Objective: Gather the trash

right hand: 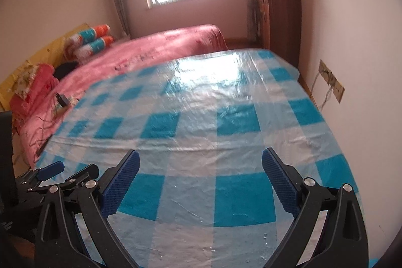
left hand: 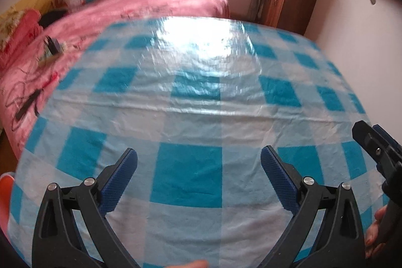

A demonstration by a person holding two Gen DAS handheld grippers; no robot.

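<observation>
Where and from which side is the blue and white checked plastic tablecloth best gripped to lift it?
Probably at the raised crease running across the blue and white checked plastic tablecloth, from above, one finger on each side. Elsewhere it lies flat, giving nothing to pinch.

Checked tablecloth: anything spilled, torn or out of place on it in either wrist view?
No trash shows on the checked tablecloth. The only oddity is a few small clear droplets near its front edge in the right wrist view. Both the left gripper and the right gripper hang open and empty.
</observation>
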